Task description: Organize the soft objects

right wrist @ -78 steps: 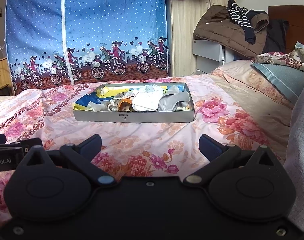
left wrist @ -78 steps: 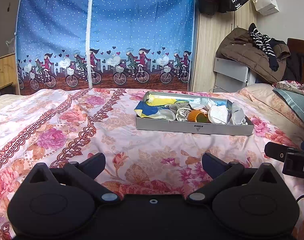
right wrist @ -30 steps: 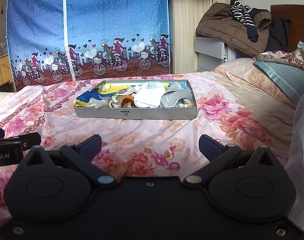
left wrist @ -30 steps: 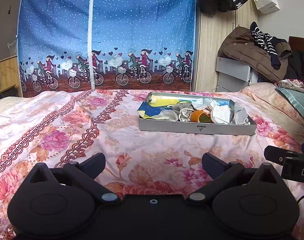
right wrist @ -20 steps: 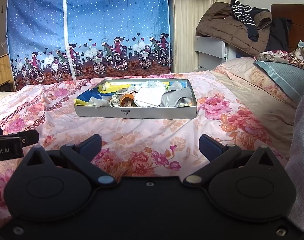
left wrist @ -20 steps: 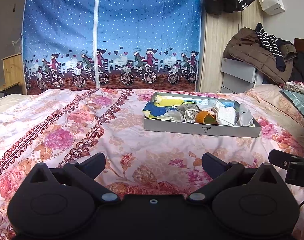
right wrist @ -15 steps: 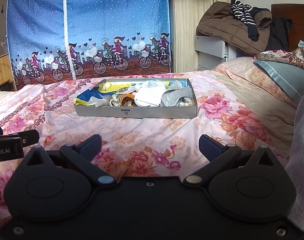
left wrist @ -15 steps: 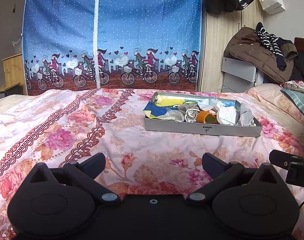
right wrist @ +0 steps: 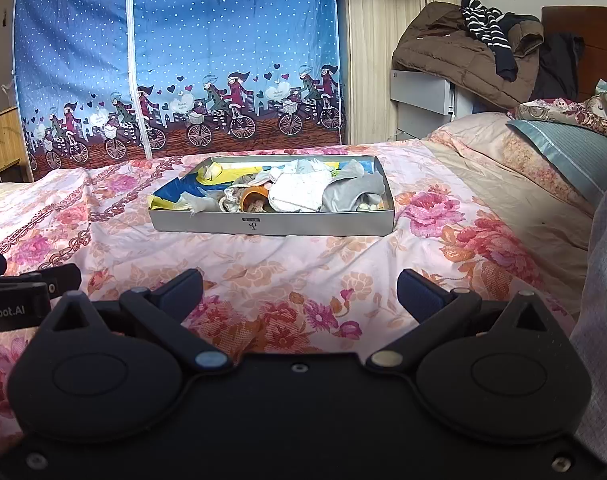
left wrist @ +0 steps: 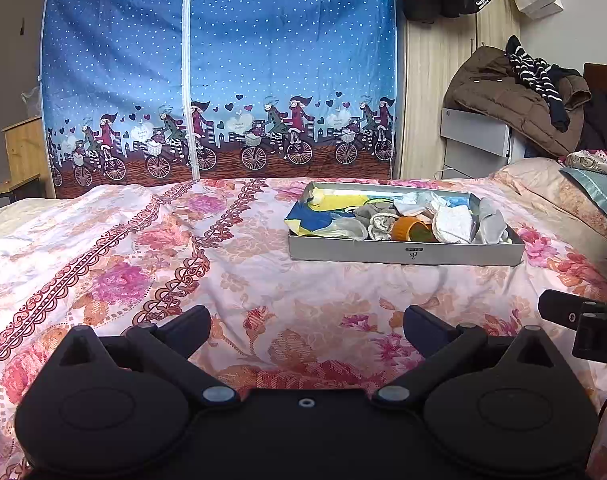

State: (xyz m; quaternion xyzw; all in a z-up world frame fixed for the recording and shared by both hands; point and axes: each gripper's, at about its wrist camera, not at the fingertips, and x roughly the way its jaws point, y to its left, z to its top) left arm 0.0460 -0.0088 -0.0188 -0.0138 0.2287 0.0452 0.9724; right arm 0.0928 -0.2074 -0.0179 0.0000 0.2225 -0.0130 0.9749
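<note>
On the floral bedspread [left wrist: 263,264], well beyond both grippers, sits a shallow grey box [left wrist: 406,250] heaped with soft things — a blue-and-yellow cloth [left wrist: 315,216] at its left end, a grey sock [left wrist: 377,220] and an orange piece [left wrist: 408,229] in the middle, a white cloth [left wrist: 452,223] and a pale grey cloth [left wrist: 490,222] at the right. The left gripper [left wrist: 306,326] hovers low over the near part of the bed, its fingers spread wide with nothing between them. The right gripper [right wrist: 299,290] is likewise wide open and empty, just beside the left one, whose side shows at the left edge of the right view. Far behind the bed hangs a blue curtain [right wrist: 175,52] printed with cyclists; to the right, a brown coat [right wrist: 463,56] lies on a grey cabinet [right wrist: 419,88], and a pillow [right wrist: 559,156] rests at the bed's right edge.
</note>
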